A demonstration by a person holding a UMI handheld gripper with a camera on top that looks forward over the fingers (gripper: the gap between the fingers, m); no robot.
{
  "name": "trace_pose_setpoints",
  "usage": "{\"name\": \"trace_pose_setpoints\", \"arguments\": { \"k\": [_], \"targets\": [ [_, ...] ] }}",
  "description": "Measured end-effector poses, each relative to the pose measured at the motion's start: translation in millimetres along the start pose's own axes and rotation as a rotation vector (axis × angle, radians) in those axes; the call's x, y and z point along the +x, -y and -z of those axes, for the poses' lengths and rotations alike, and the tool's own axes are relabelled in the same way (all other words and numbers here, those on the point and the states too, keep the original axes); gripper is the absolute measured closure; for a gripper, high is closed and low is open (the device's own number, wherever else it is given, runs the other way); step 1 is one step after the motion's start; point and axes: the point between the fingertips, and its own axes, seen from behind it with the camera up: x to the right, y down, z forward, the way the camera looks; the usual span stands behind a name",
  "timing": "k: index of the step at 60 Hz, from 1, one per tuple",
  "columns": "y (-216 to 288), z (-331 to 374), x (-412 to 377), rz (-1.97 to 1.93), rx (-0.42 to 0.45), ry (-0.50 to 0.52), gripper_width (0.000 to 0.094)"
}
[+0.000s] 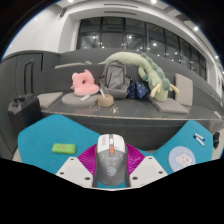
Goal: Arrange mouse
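The gripper has its jaws closed on a grey and white mouse, the magenta pads pressing both its sides. Under it lies a teal mat on the tabletop. Beyond, plush toys are piled together.

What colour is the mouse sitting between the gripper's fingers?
Grey and white, with orange accents near its wheel; the mouse shows in the gripper view, the only one.
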Motion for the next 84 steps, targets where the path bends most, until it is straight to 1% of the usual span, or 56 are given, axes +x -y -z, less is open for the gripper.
{"name": "trace_pose_setpoints", "arguments": {
  "k": [3, 6, 9, 11, 15, 21, 26, 30, 36, 45, 49, 50, 56, 58, 66, 70, 72, 81, 84],
  "targets": [
    [22.7, 7.2, 33.8, -0.028, 0.028, -0.019, 0.0579],
    [37.8, 6.4, 74.2, -0.041, 0.029, -0.047, 0.0577],
    [47.1, 7.3, 119.1, -0.059, 0.04, -0.085, 0.0578],
    [46.5, 5.6, 150.7, -0.053, 0.032, -0.115, 0.0578],
    [34.0, 0.2, 217.1, -0.052, 0.005, -0.188, 0.0579],
    [-4.9, -9.3, 290.6, -0.082, -0.06, -0.242, 0.0578],
    [-44.8, -18.8, 331.1, -0.087, -0.133, -0.274, 0.0558],
    [-76.6, -22.9, 348.8, -0.097, -0.188, -0.275, 0.0554],
    [-111.3, -32.9, 357.3, -0.116, -0.252, -0.248, 0.0529],
    [-138.9, -45.4, 360.0, -0.158, -0.313, -0.22, 0.0487],
    [-150.9, -44.2, 362.2, -0.173, -0.35, -0.232, 0.0422],
    [-151.6, -44.3, 361.6, -0.176, -0.353, -0.229, 0.0382],
    [-142.1, -38.4, 366.1, -0.119, -0.333, -0.232, 0.0061],
    [-134.6, -35.8, 368.2, -0.105, -0.326, -0.234, 0.0095],
    [-101.8, 14.8, 348.8, -0.141, -0.264, -0.231, 0.0083],
    [-94.4, 53.5, 327.3, -0.16, -0.267, -0.21, 0.0083],
    [-90.0, 73.5, 312.7, -0.159, -0.253, -0.193, 0.0083],
    [-93.4, 161.4, 248.3, -0.092, -0.26, -0.134, 0.0092],
    [-94.4, 187.5, 229.7, -0.098, -0.259, -0.116, 0.0079]
  ]
}}
